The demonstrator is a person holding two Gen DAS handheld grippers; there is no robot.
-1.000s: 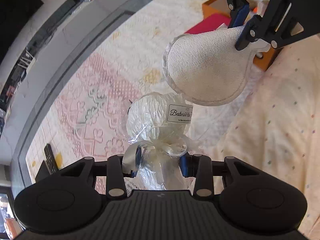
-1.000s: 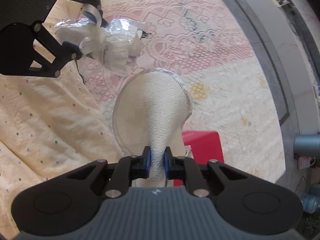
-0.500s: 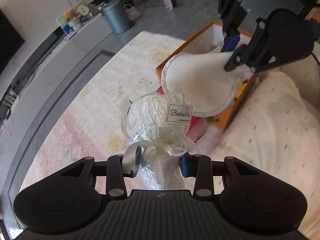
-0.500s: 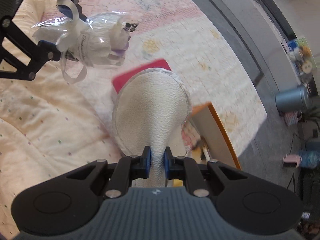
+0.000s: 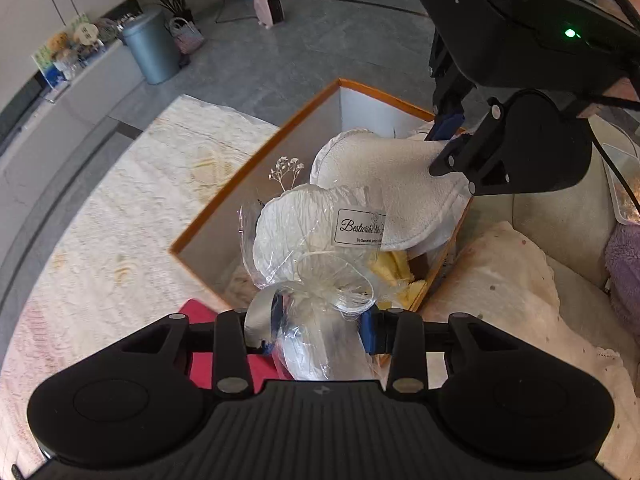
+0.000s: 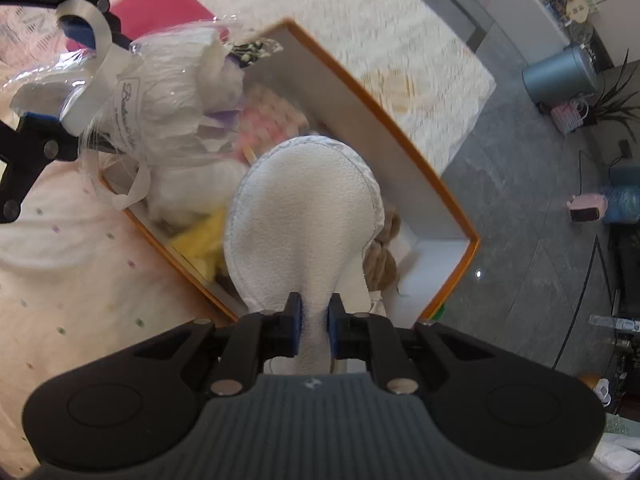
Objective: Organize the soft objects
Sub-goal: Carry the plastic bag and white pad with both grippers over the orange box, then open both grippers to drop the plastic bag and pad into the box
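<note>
White terry cloth makes up the round pad (image 6: pixel 304 216) that my right claw (image 6: pixel 313 330) pinches at its narrowed edge, blue fingertips (image 6: pixel 295 330) pressed tight on the fold. The pad hangs over the open orange box (image 6: pixel 440 188), above the yellow plush (image 6: pixel 200 246) and a tan braided thing (image 6: pixel 384 252) already lying inside. I judge it light, limp and grippy: the nubbly face should not slip, but the free disc droops and swings, so the stitched rim is the best place to hold.

My left claw (image 5: pixel 324 328) is clenched on the neck of a cellophane-wrapped bundle (image 5: pixel 304 240), just below the ribbon bow (image 5: pixel 340 284). The bundle hangs above the near corner of the box, and the pad passes behind its printed label (image 5: pixel 360 226). Inside the wrap sits something white and crinkled with a dried sprig (image 5: pixel 286 168); what it is I cannot tell. I judge the film slick, noisy and easily crushed, so the gathered neck gives the only firm hold, and the head wants no squeezing.

Materials shown: glossy clear film, satin-like ribbon, rigid box walls white inside with an orange rim, a cream dotted blanket (image 6: pixel 60 280) beside the box, a pale woven rug (image 5: pixel 120 208) under it, grey stone floor beyond.
</note>
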